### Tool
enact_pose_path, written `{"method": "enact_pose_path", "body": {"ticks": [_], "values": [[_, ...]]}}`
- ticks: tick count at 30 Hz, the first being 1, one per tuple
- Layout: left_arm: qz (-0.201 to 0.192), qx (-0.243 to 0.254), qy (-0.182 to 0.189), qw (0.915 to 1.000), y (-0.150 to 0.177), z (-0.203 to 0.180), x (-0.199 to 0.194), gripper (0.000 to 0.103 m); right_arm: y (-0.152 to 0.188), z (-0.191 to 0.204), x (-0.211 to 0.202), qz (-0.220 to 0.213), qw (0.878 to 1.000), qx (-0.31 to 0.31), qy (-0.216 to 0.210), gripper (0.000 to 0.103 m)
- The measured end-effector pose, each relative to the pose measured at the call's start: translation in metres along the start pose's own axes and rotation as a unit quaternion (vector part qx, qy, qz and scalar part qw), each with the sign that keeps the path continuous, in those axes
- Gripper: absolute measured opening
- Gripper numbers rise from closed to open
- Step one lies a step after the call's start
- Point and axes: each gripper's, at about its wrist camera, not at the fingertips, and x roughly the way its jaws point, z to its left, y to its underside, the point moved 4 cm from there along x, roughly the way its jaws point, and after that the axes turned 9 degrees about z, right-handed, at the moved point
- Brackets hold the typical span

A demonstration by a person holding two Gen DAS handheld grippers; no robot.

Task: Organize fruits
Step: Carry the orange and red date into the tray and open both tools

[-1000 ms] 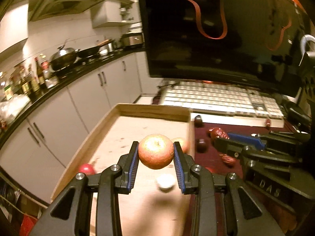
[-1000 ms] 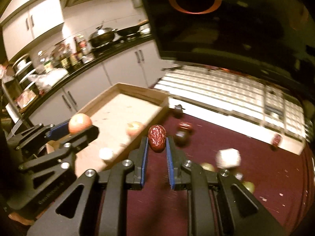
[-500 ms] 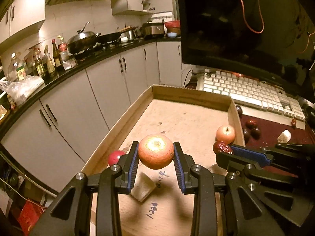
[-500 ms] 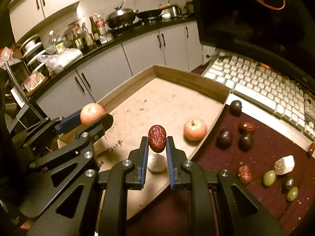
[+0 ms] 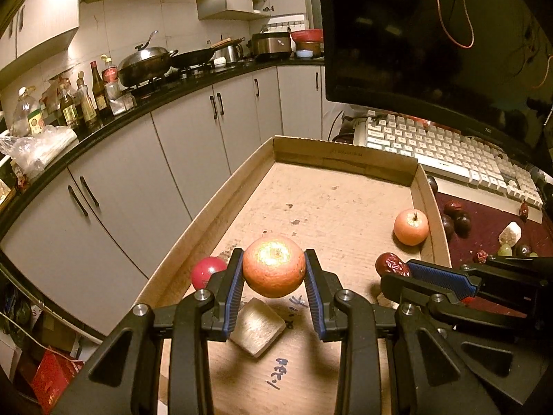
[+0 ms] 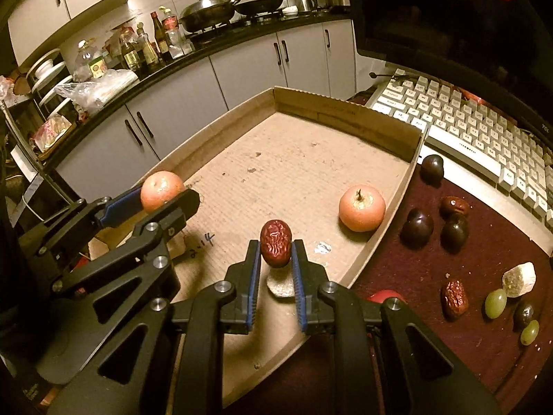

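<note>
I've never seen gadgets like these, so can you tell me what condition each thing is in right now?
left gripper: shut on the orange
orange: held above the box floor
right gripper: shut on the red date
red date: held upright
apple: resting in the cardboard box, stem up

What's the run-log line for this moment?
left gripper: holds orange | right gripper: holds red date | both over cardboard tray

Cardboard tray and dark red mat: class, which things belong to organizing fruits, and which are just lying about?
Part of the job:
round orange fruit in left gripper
wrinkled red date in right gripper
stemmed apple in shallow cardboard tray
green grapes

Lying about:
white keyboard
black monitor
lidded steel wok
</note>
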Motion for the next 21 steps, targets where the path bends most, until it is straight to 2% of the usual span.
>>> {"method": "enact_pose_path", "body": {"ticks": [10,12,14,17,21], "values": [[0.023,-0.003,-0.018,0.9996,0.002,0.001,0.009,0.034,0.000,-0.001,0.006,0.010,1.000,-0.001,0.006,0.020],[0.030,-0.005,-0.018,0.9994,0.003,0.002,0.010,0.040,0.000,-0.001,0.006,0.014,1.000,-0.002,0.001,0.020],[0.025,-0.007,-0.026,0.9993,0.003,0.004,0.006,0.058,0.000,-0.002,0.005,0.021,1.000,-0.007,-0.003,0.020],[0.005,-0.002,-0.040,0.9992,0.000,0.006,-0.004,0.062,0.001,-0.011,-0.005,0.019,1.000,-0.003,-0.017,0.020],[-0.012,-0.003,-0.033,0.9994,-0.005,0.003,-0.015,0.068,0.007,-0.046,-0.044,-0.032,0.999,0.023,-0.028,0.020]]}}
